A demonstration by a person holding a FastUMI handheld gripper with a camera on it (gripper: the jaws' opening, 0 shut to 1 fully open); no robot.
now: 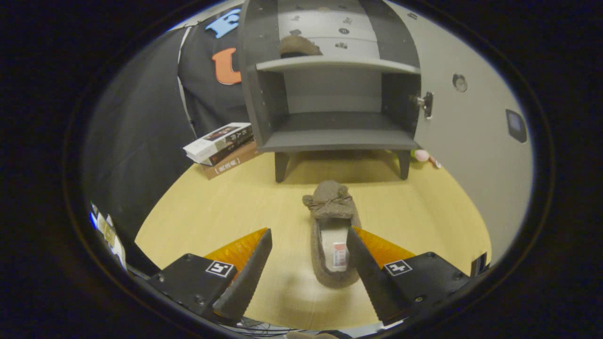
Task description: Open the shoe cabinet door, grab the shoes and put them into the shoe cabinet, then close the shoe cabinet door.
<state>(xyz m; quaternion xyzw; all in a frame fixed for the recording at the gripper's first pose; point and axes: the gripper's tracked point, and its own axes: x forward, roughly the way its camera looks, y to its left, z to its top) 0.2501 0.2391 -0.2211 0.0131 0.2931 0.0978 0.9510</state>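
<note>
A brown fuzzy shoe [330, 226] with a small bow lies on the pale wooden table [212, 212], toe pointing at the cabinet. My gripper [308, 235] is open, its fingers spread to either side of the shoe's heel end; the right finger overlaps the shoe's rim, while the left stands apart from it. Beyond stands the dark grey shoe cabinet [330, 136] on short legs, its door [466, 136] swung open to the right. Another brown shoe [299, 45] rests on the upper shelf [337, 63]. The lower shelf is bare.
A stack of books [221, 147] lies left of the cabinet. A small pink object [422, 155] sits by the cabinet's right leg, near the open door. Bare tabletop lies between the shoe and the cabinet legs.
</note>
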